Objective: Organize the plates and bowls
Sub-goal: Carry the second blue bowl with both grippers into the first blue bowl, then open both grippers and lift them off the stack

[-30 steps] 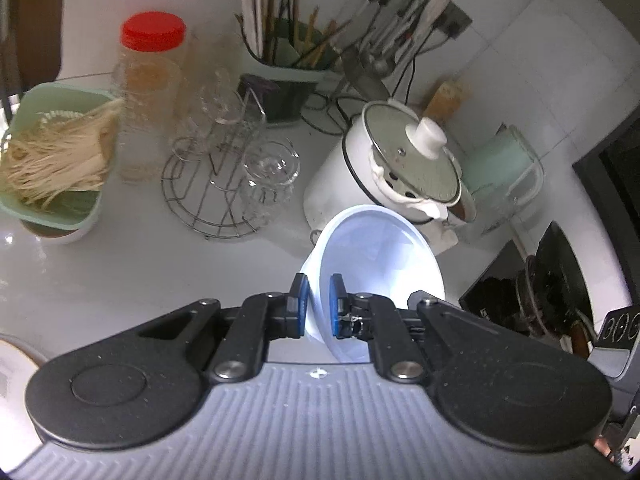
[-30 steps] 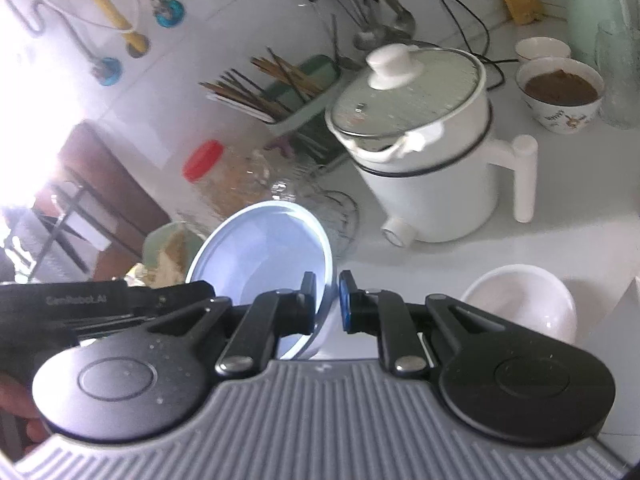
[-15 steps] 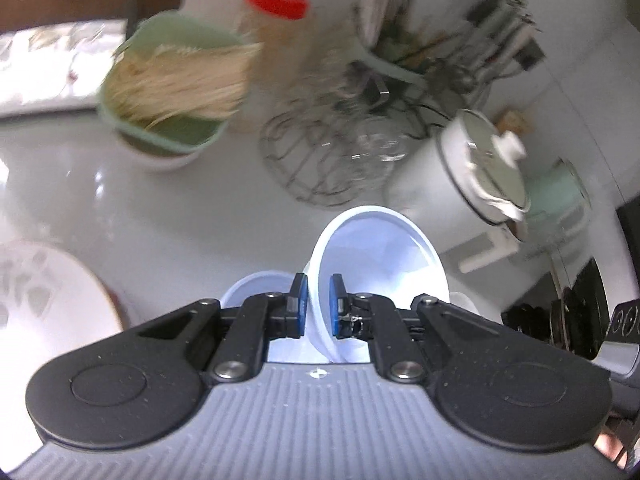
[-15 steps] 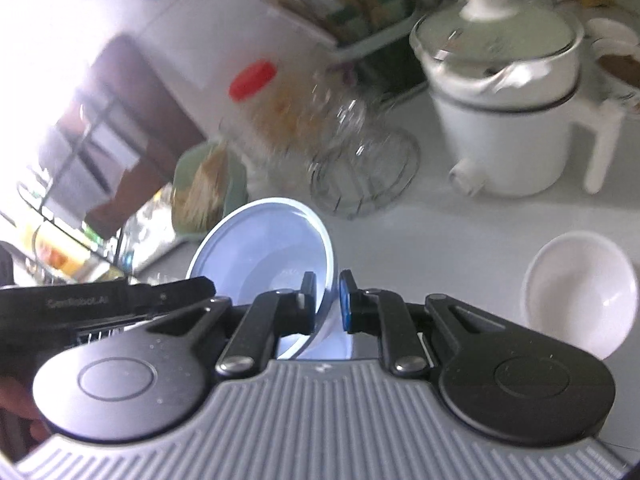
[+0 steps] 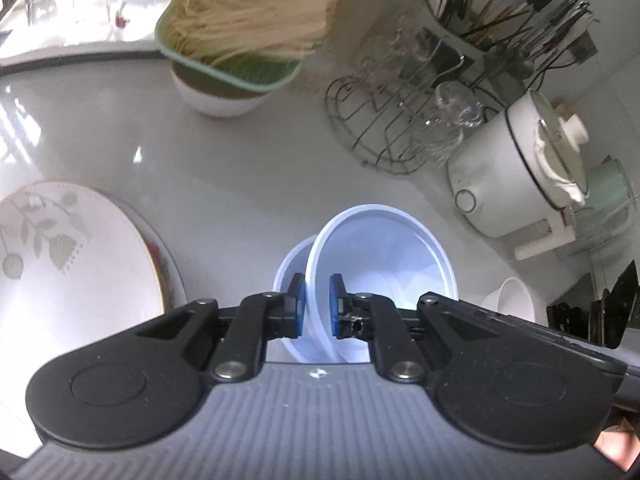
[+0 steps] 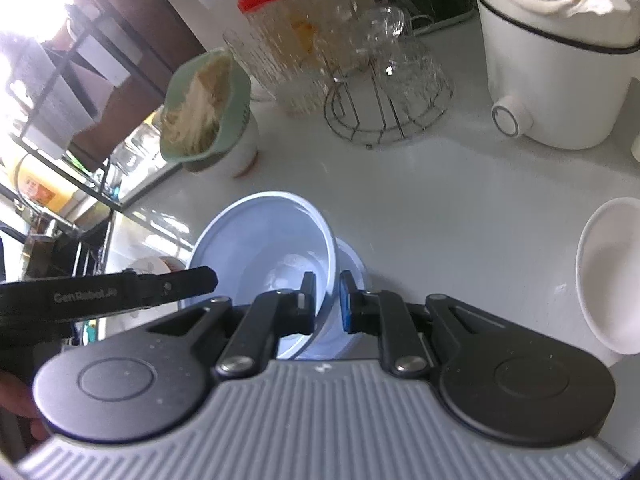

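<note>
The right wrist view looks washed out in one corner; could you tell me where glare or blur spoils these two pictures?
Right wrist view: the upper left corner is blown out white, and the red-lidded jar is motion-smeared. Left wrist view: evenly lit, with window reflections on the counter; the noodles look soft; straight edges bow toward the rim.
</note>
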The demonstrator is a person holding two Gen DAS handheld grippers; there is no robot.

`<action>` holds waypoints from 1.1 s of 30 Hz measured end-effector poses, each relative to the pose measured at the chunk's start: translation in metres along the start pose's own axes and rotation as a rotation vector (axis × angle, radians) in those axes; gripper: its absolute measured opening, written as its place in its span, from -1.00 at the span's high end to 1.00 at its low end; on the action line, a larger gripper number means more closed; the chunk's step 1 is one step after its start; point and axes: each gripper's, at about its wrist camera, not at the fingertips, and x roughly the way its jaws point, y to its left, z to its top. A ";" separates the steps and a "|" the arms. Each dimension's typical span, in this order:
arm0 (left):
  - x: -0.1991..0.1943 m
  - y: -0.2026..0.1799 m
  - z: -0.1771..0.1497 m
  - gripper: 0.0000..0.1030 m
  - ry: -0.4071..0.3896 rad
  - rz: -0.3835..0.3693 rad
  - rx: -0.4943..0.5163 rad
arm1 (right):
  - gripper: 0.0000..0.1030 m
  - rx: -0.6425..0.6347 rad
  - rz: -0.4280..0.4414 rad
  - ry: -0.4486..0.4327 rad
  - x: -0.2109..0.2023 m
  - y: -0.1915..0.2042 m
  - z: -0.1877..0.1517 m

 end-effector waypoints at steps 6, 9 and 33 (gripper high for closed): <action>0.008 0.002 -0.006 0.75 0.014 0.014 -0.018 | 0.68 -0.012 -0.008 0.013 0.008 -0.002 -0.004; 0.011 -0.001 -0.008 0.74 0.020 0.028 -0.022 | 0.68 -0.006 -0.015 0.020 0.012 -0.005 -0.007; -0.058 -0.031 0.006 0.44 -0.121 0.015 0.097 | 0.21 -0.044 -0.022 -0.166 -0.050 0.011 0.006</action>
